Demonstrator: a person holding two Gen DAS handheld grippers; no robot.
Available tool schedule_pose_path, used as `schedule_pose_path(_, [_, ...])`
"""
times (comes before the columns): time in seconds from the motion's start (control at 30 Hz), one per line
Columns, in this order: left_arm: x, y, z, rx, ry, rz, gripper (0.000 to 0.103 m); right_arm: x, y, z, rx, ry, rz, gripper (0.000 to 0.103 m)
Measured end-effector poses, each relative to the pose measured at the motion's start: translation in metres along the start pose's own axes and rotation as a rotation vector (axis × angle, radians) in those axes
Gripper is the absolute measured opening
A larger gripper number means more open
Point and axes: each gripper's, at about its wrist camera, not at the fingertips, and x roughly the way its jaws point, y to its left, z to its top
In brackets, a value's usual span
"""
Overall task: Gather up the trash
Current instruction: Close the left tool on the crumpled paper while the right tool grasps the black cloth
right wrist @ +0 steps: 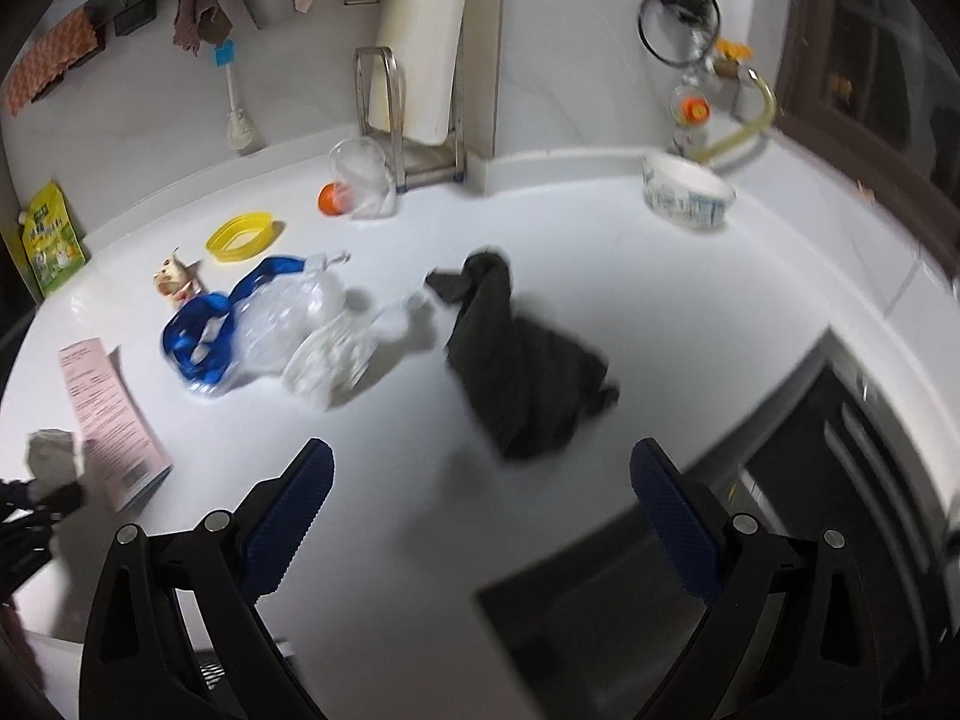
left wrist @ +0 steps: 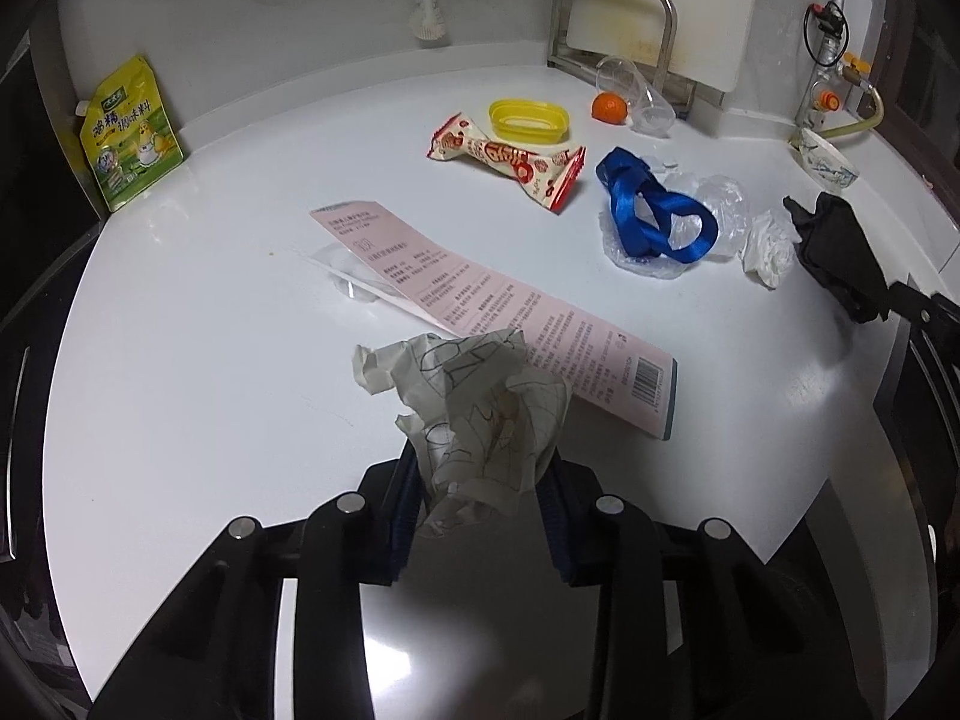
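Observation:
My left gripper (left wrist: 480,480) is shut on a crumpled printed paper wad (left wrist: 480,414), held above the white counter (left wrist: 180,330). The wad also shows at the left edge of the right wrist view (right wrist: 51,450). My right gripper (right wrist: 480,516) is open and empty, above the counter in front of a black cloth (right wrist: 522,372). Other trash lies on the counter: a pink leaflet (left wrist: 480,306), a snack wrapper (left wrist: 510,159), a blue ribbon (left wrist: 654,210) on clear plastic (left wrist: 714,204), and a crumpled white tissue (right wrist: 336,360).
A yellow lid (left wrist: 528,120), an orange (left wrist: 609,106) and a clear cup (left wrist: 636,90) sit near a metal rack (left wrist: 612,24). A green seasoning pouch (left wrist: 129,132) leans at the left wall. A patterned bowl (right wrist: 687,192) stands by the gas valve (right wrist: 690,108). The counter edge drops off at right.

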Motion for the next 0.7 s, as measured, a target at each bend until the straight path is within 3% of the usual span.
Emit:
schedule_pose_path(0.2, [-0.010,0.003,0.007,0.011,-0.019,-0.004,0.035,0.030,-0.005,0.028,-0.069,0.024,-0.005,0.095])
schedule_pose_path(0.33, [-0.012,0.004,0.009,0.017,-0.020,-0.008,0.035,0.059,0.000,0.034,-0.097,0.078,-0.082,0.095])
schedule_pose_path(0.43, [-0.016,0.005,0.010,0.021,-0.022,-0.021,0.035,0.074,-0.002,0.033,-0.083,0.109,-0.076,0.094])
schedule_pose_path(0.5, [-0.018,0.006,0.009,0.025,-0.025,-0.028,0.035,0.078,-0.002,0.032,-0.084,0.111,-0.068,0.084])
schedule_pose_path(0.57, [-0.020,0.006,0.009,0.031,-0.024,-0.032,0.035,0.081,0.002,0.029,-0.103,0.125,-0.057,0.048])
schedule_pose_path(0.67, [-0.020,0.006,0.008,0.038,-0.018,-0.039,0.035,0.080,0.007,0.027,-0.120,0.132,-0.047,0.032])
schedule_pose_path(0.7, [-0.021,0.006,0.008,0.039,-0.018,-0.041,0.035,0.079,0.009,0.027,-0.123,0.134,-0.046,0.032])
